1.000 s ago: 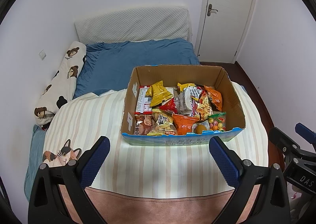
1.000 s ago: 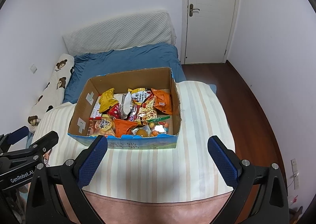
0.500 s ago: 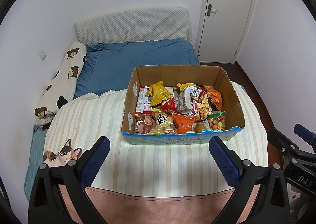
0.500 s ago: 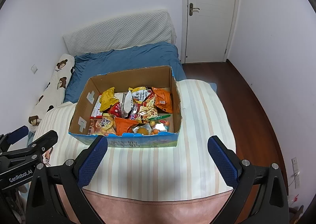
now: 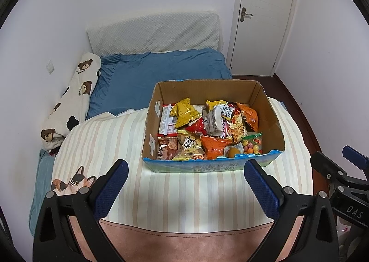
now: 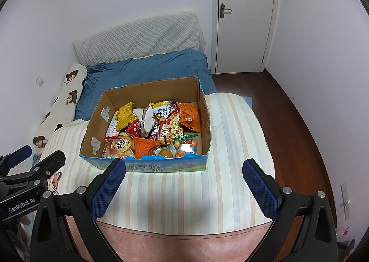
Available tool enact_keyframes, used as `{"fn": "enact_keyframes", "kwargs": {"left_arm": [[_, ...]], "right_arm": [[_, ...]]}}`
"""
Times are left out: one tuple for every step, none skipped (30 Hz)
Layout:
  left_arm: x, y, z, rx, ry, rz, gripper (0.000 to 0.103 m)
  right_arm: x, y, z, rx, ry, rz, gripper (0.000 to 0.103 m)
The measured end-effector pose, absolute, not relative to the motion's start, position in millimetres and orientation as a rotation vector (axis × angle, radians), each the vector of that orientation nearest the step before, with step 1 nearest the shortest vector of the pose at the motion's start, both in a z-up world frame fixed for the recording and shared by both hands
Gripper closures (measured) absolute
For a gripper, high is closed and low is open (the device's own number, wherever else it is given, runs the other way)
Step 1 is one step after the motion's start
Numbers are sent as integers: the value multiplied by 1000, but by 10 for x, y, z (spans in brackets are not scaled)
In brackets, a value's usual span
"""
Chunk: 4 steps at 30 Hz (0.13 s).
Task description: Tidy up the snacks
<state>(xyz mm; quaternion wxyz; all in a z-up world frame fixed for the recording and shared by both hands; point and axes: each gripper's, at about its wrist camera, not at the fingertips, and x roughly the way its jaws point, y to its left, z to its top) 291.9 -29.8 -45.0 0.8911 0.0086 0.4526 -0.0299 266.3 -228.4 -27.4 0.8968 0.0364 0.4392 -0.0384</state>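
An open cardboard box (image 5: pixel 274 121) (image 6: pixel 93 130) with a blue front sits on a striped blanket on the bed. It is filled with several snack packets: a yellow bag (image 5: pixel 184 112) (image 6: pixel 125 115), an orange bag (image 5: pixel 250 115) (image 6: pixel 189 115), a red packet (image 5: pixel 196 127), a candy bag (image 5: pixel 252 144). My left gripper (image 5: pixel 185 187) hovers open short of the box's front, nothing between its fingers. My right gripper (image 6: pixel 184 187) is likewise open and empty, just before the box front. Each gripper shows at the other view's edge.
The striped blanket (image 5: pixel 110 142) (image 6: pixel 235 137) has a cat print (image 5: pixel 73 182) at its left. Behind lie a blue duvet (image 5: pixel 161 72), a bear-print pillow (image 5: pixel 73 98) and a white headboard pad (image 5: pixel 154 33). A shut door (image 6: pixel 244 17) and dark wood floor (image 6: pixel 297 128) are to the right.
Both views have drifted very slightly; the box sits a touch higher in the right wrist view. Both grippers stay open and empty.
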Motion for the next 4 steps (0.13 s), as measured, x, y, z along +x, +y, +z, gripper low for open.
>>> {"fn": "enact_keyframes", "kwargs": {"left_arm": [[2921,-295,-449,14,939,-65,0],[2919,-293,-448,12,939,-64,0],[2917,-292,-449,13,938,-64,0],[2918,-292,-448,14,937,-63,0]], "right_arm": [[2653,-2287,-270,76,910,-81,0],[2647,-2291,-267,77,910,-81,0],[2654,-2286,-269,76,910,-81,0],[2655,-2286,-270,75,909,-81,0]]}}
